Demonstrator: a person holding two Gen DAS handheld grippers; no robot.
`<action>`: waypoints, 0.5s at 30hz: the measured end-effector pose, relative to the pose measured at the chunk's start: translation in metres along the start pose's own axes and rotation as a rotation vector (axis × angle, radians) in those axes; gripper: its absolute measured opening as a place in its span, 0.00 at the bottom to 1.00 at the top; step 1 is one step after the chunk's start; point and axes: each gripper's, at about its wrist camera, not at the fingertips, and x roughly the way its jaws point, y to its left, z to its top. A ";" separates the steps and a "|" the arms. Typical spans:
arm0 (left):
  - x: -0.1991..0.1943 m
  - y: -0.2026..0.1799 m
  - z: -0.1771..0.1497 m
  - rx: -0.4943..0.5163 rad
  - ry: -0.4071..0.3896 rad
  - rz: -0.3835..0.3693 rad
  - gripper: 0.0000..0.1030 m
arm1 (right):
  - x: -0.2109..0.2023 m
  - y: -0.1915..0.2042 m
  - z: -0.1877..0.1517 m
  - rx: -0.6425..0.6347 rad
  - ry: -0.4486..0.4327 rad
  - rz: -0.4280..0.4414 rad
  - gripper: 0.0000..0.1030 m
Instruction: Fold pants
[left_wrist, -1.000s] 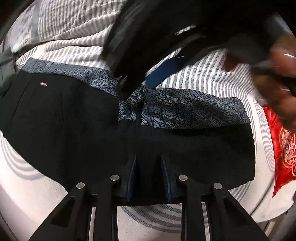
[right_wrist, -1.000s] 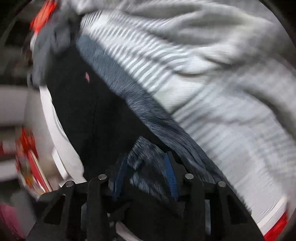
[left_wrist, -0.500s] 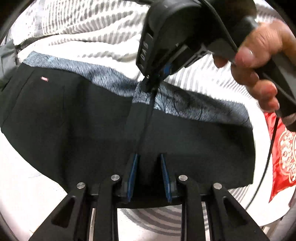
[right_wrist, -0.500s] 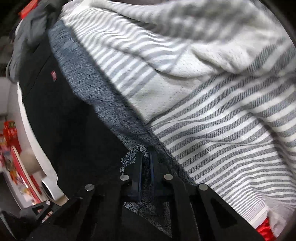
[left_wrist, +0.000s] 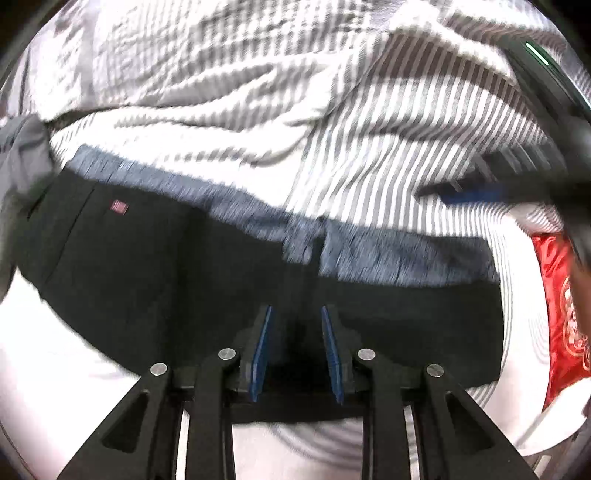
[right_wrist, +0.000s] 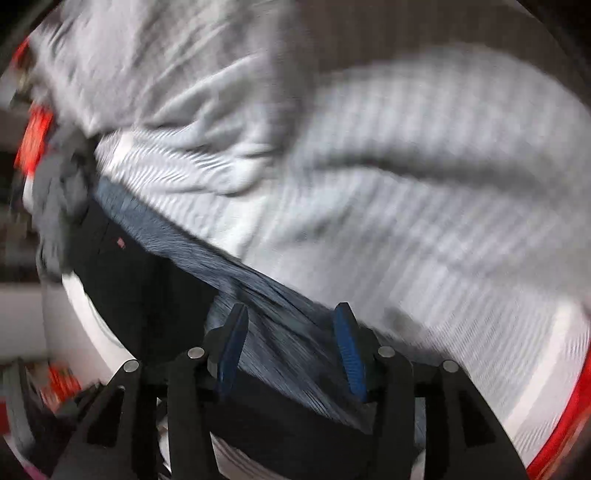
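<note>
Striped bedding (left_wrist: 369, 122) lies under your folded black pants (left_wrist: 155, 266). Both the left gripper (left_wrist: 295, 345) and right gripper (right_wrist: 291, 347) are opening, letting the cloth go; next, probably regrip for another fold.

A: right wrist view is smeared — stripes on the bedding (right_wrist: 424, 192) barely resolve, red shapes (right_wrist: 35, 144) at left edge unreadable.
B: left wrist view — right gripper (left_wrist: 480, 192) is a dark blur, cut off at the right edge. Tag (left_wrist: 119, 206) on pants (left_wrist: 166, 266) too small to read.
</note>
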 end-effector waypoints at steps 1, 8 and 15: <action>0.002 -0.004 0.007 0.007 -0.006 -0.005 0.60 | -0.006 -0.012 -0.011 0.035 -0.008 -0.008 0.43; 0.061 -0.039 0.032 0.081 0.028 0.027 0.69 | 0.005 -0.044 -0.071 0.169 -0.003 -0.024 0.31; 0.093 -0.011 0.023 -0.023 0.102 -0.031 0.88 | 0.034 -0.040 -0.084 0.097 -0.013 -0.073 0.33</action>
